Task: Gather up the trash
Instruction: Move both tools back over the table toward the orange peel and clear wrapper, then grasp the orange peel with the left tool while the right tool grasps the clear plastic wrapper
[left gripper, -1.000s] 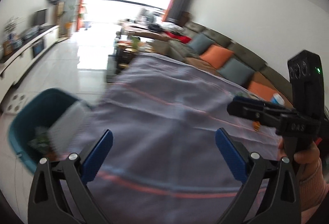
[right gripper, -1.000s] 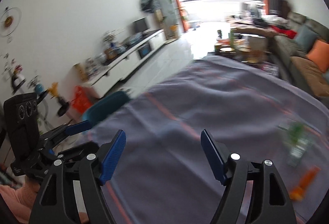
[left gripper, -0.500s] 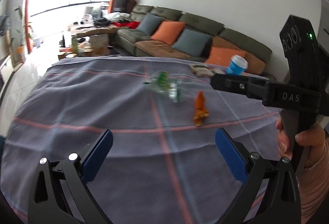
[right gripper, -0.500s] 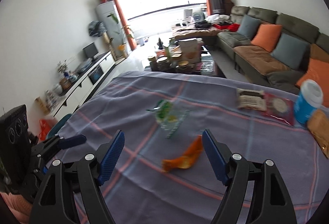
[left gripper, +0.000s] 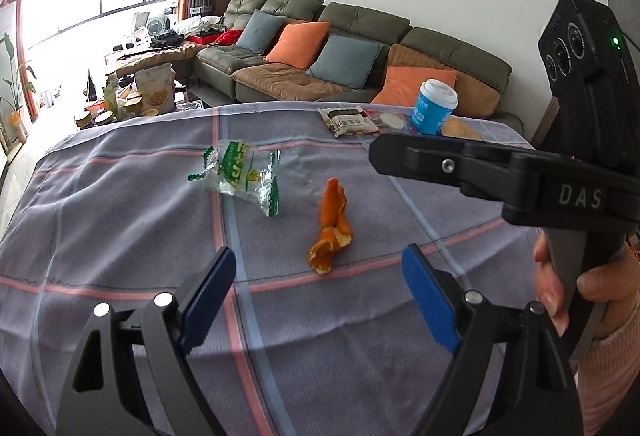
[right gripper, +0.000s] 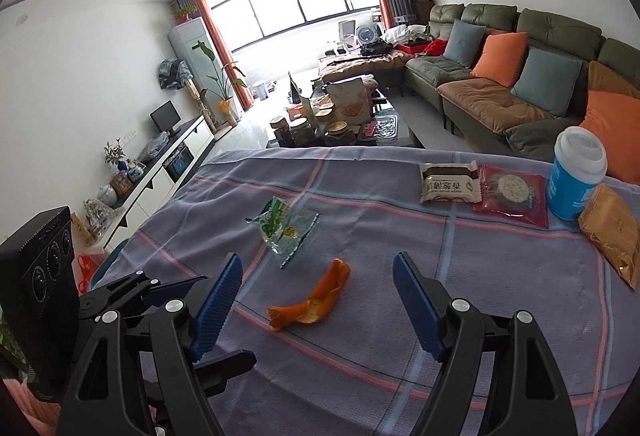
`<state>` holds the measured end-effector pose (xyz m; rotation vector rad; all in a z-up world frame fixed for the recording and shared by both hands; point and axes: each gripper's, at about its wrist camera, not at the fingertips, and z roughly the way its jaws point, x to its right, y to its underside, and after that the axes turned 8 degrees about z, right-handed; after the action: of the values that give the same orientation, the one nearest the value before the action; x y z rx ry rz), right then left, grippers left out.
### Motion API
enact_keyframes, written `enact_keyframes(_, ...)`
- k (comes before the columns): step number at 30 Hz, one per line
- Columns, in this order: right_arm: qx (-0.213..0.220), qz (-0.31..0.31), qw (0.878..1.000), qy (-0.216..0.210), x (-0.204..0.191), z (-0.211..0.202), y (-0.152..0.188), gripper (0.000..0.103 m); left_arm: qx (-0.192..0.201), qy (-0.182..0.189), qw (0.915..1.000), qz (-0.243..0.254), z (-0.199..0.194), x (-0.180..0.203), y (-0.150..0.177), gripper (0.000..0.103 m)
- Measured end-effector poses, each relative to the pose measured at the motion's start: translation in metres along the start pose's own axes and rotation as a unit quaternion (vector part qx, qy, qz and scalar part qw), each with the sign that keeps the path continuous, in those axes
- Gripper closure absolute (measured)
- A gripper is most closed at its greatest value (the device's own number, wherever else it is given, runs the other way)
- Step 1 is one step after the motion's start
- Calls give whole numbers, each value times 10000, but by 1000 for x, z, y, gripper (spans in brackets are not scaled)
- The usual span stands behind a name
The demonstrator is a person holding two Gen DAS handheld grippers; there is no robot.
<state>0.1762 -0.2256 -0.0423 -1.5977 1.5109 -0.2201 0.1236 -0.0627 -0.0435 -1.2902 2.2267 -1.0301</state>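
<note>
The tabletop (right gripper: 360, 376), covered by a grey-violet cloth with pink and blue stripes, fills the lower part of both views. Its far edge faces a low coffee table (right gripper: 340, 128) crowded with jars and bags, and its right edge runs close to the olive sofa (right gripper: 520, 76). Broad bare cloth lies in front of and to the left of the trash, giving free room on the near side.

The left gripper (left gripper: 320, 300) hangs low over the near cloth, jaws spread wide with nothing between them. The right gripper (right gripper: 316, 308) is likewise wide open and empty-handed above the cloth; in the left wrist view it shows at the right, held by a hand (left gripper: 580, 288).

Along the right edge stand the kept things: a blue paper cup (right gripper: 576, 176) with a white lid on, its contents hidden; a tan packet (right gripper: 612, 232) beside it; a red-edged snack packet (right gripper: 512, 196); and a white-and-dark snack packet (right gripper: 450, 182) touching it.

Mid-cloth lies a crumpled clear wrapper (right gripper: 286, 230) with green print, looking empty. Just nearer sits the curled orange peel (right gripper: 312, 300), apart from the wrapper, lying roughly between the right gripper's open jaws and just ahead of the left gripper's.
</note>
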Motion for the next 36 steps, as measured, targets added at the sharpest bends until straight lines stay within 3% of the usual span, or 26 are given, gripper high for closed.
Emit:
enact_keyframes(16,-32,226,9997,-85,16,5,1,26,-295,-26,9996,-48,18,-5,-2,29)
enact_keyframes(25,-72,294,9994,-149,21,6,4,26,-457,104,9988,-128,27,-7,-5,43)
enact_keyframes(31,-85,335,9993,-160,23,7,2,26,-570,196,9981,-110,36,-4,-7,63)
enact_keyframes(34,-108,346,9992,-171,24,8,1,26,-671,252,9973,-154,43,-5,-6,83)
enact_keyframes(36,-122,348,9992,-180,23,8,1,26,-648,294,9972,-218,43,-8,-6,85)
